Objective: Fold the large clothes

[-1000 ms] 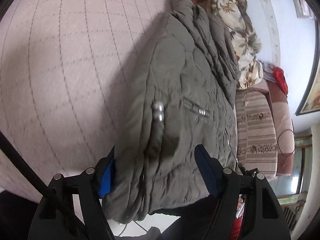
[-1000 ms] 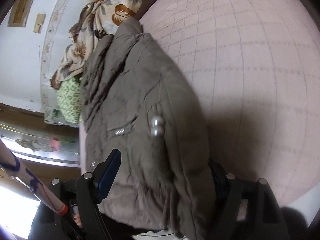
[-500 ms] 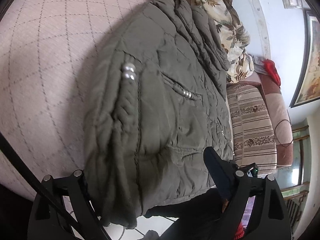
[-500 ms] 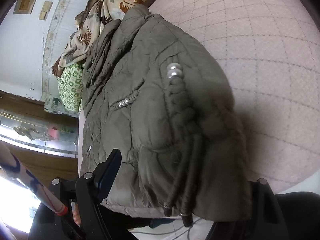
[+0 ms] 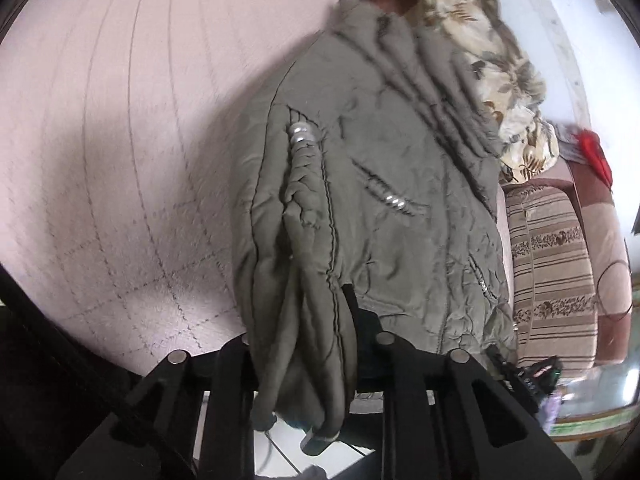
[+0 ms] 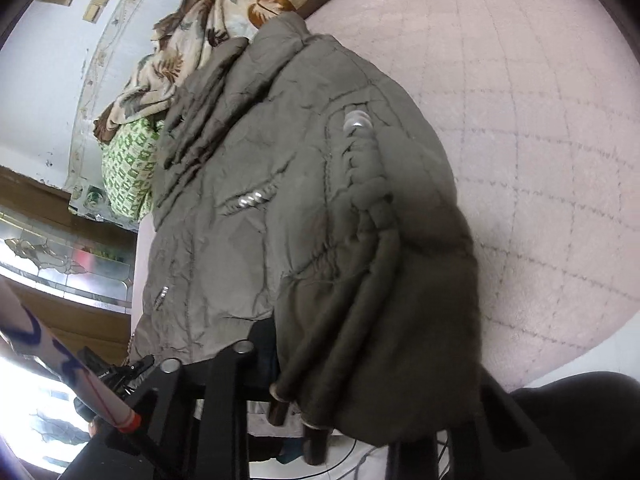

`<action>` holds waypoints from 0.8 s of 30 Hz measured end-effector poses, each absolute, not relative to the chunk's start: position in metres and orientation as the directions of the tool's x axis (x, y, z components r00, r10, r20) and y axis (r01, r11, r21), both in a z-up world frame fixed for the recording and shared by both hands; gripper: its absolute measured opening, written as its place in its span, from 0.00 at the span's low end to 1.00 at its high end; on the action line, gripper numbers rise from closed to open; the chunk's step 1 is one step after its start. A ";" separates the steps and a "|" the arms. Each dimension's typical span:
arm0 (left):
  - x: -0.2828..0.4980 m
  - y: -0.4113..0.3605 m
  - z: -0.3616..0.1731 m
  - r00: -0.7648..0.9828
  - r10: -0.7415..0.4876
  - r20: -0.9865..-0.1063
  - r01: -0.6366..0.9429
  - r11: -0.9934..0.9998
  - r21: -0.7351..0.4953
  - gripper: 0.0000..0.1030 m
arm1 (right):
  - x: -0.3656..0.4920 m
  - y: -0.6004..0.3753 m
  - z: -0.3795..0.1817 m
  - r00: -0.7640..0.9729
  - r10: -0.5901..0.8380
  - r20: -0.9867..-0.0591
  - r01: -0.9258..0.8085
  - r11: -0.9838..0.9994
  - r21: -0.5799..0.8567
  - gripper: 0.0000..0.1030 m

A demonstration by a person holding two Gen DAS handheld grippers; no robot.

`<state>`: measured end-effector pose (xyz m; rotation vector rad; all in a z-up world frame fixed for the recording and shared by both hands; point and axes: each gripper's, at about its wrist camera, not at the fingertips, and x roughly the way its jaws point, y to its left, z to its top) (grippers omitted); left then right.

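Note:
An olive-green padded jacket (image 5: 380, 200) (image 6: 260, 220) lies on a pink quilted bed cover (image 5: 100, 120) (image 6: 540, 120), collar away from me. Its braided drawcords with silver beads (image 5: 302, 136) (image 6: 358, 120) run down to the near hem. My left gripper (image 5: 304, 320) is shut on a bunched fold of that hem, and the cord ends hang below the jaws. My right gripper (image 6: 372, 364) has its jaws closing on the same thick hem. Fabric fills the gap and drapes over the right finger, hiding it.
A floral blanket (image 5: 492, 60) (image 6: 192, 40) and a green-patterned pillow (image 6: 124, 172) are piled past the collar. A striped cushion (image 5: 552, 272) and a red item (image 5: 596, 152) sit by the wall. A white stick with blue marks (image 6: 60, 360) crosses the right wrist view's lower left.
Both pairs of jaws went from wide open around the hem to closed on it. The hem has bunched up between them and lifted off the bed.

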<state>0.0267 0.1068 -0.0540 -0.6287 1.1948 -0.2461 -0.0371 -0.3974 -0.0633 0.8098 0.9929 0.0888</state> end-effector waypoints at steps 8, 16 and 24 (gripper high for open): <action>-0.012 0.126 -0.024 0.417 -0.505 -0.756 -0.085 0.806 -0.585 0.17 | -0.064 -0.394 -0.020 0.608 0.454 -0.652 0.208 0.701 0.682 0.16; -0.042 0.126 -0.008 0.440 -0.451 -0.777 -0.042 0.853 -0.520 0.17 | -0.112 -0.386 -0.014 0.573 0.471 -0.671 0.191 0.720 0.668 0.16; 0.015 0.107 0.064 0.571 -0.378 -0.729 0.013 0.892 -0.452 0.16 | -0.076 -0.380 0.041 0.614 0.461 -0.641 0.104 0.758 0.644 0.16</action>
